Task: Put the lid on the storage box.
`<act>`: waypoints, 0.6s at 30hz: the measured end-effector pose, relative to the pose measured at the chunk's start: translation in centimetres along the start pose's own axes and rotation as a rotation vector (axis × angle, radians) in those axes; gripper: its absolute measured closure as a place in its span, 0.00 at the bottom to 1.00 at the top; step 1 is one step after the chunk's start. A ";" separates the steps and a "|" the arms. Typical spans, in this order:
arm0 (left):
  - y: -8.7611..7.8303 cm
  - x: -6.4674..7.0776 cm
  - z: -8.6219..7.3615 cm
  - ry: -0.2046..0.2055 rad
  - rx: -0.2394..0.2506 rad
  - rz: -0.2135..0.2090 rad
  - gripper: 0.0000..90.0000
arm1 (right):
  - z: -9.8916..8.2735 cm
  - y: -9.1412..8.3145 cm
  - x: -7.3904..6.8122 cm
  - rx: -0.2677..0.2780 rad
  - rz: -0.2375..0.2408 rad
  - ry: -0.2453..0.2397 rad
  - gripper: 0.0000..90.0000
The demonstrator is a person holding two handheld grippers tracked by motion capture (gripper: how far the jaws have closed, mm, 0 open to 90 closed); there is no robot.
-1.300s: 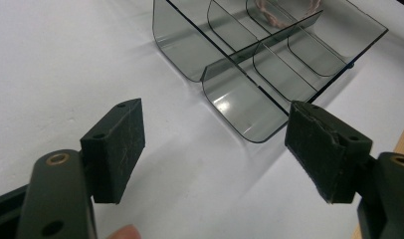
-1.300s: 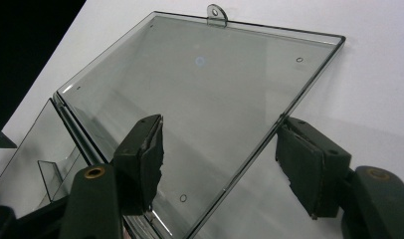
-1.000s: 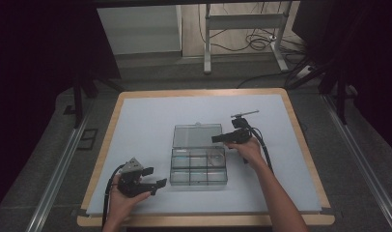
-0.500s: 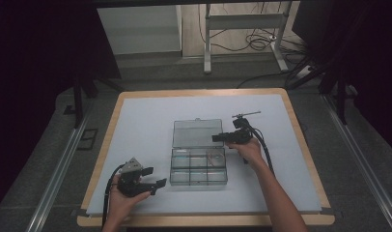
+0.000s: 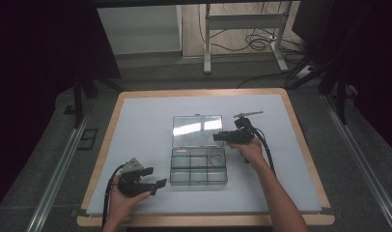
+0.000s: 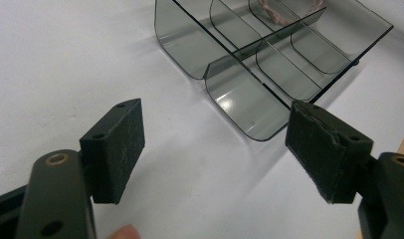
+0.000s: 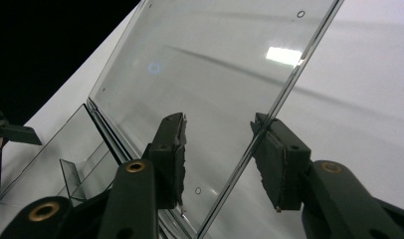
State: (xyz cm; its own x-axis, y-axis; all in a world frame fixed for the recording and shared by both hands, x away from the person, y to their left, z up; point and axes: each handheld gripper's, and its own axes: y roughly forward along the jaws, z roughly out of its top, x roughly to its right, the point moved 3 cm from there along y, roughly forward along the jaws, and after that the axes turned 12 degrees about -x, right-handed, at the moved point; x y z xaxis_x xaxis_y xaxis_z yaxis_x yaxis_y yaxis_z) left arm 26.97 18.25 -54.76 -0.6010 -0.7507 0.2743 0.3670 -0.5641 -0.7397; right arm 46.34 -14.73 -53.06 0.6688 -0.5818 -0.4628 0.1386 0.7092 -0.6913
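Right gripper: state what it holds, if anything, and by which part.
The right gripper holds nothing yet. Its jaws have just been closing around the side edge of the box's open lid; the edge sits between the pads, which are not clearly pressing on it.

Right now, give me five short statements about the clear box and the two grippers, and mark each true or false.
1. The compartment box has its lid open. True.
2. The right gripper has the lid's edge between its jaws. True; the jaws have just been closing around that edge, and the right pad sits at it while the left pad still stands off.
3. The left gripper is clamped on the box. False; its jaws stand wide open with nothing between them, short of the box's near corner.
4. Every compartment is empty. False; a reddish band lies in one far compartment.
5. The box sits on bare wood. False; it rests on the white mat covering the table.
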 end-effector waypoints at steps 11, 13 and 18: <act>0.0 -0.1 0.0 -0.002 -0.001 0.001 0.26 | 0.0 -0.6 -0.3 0.042 0.004 -0.061 0.68; 0.1 -0.1 -0.1 -0.003 -0.003 0.002 0.26 | 0.0 -0.7 -0.4 0.051 0.006 -0.070 0.70; 0.1 -0.2 -0.1 -0.003 -0.004 0.002 0.26 | 0.1 -0.9 -0.4 0.062 0.009 -0.086 0.72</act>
State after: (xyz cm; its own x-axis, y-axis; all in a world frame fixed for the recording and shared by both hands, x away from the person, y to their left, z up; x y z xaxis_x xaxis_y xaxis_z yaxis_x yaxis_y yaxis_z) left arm 27.05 18.34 -54.92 -0.5980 -0.7530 0.2746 0.3656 -0.5612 -0.7426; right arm 45.97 -15.11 -52.20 0.7303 -0.5410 -0.4171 0.1758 0.7388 -0.6506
